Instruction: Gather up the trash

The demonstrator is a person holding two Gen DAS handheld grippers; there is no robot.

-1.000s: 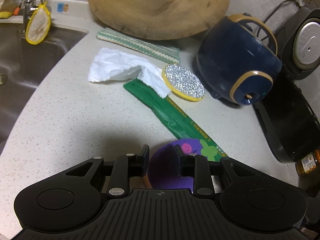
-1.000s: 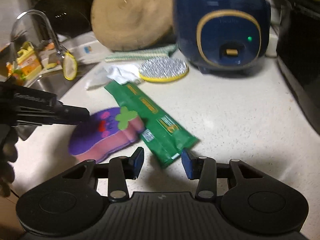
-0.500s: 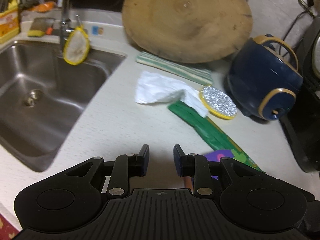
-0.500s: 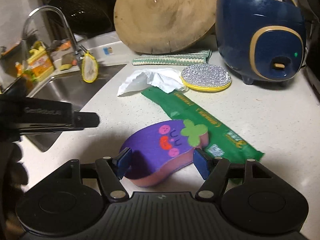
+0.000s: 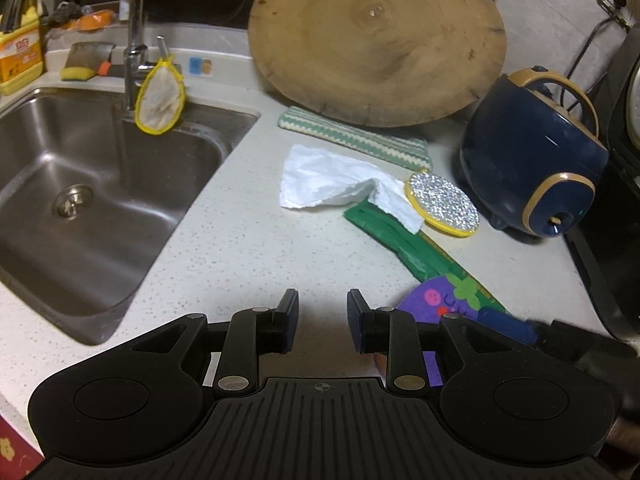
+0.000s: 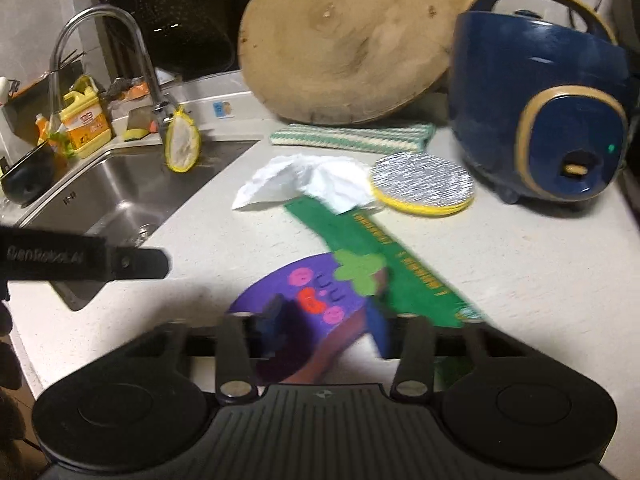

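Purple sponge point(image 6: 304, 312) lies nearest on the table point(image 5: 248, 264), between the closing jaws of the right gripper point(image 6: 324, 316); its pads touch the sponge's sides. Left of the sponge, the left gripper point(image 5: 322, 316) hangs spread and empty. Beyond the sponge lies a green wrapper point(image 6: 384, 256), then a crumpled white tissue point(image 6: 304, 180) overlapping the wrapper's far end.

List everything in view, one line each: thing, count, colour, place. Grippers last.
sponge: one, purple, counter front, between the closing right fingers.
wrapper: one, green, behind the sponge.
tissue: one, white, over the wrapper's far end.
scrubber: one, silver and yellow, beside the tissue.
cloth: one, green-striped, under the board.
cutting board: one, wooden, leaning at back.
rice cooker: one, navy, right.
sink: one, steel, left.
left gripper: open, empty.
right gripper: around the sponge.
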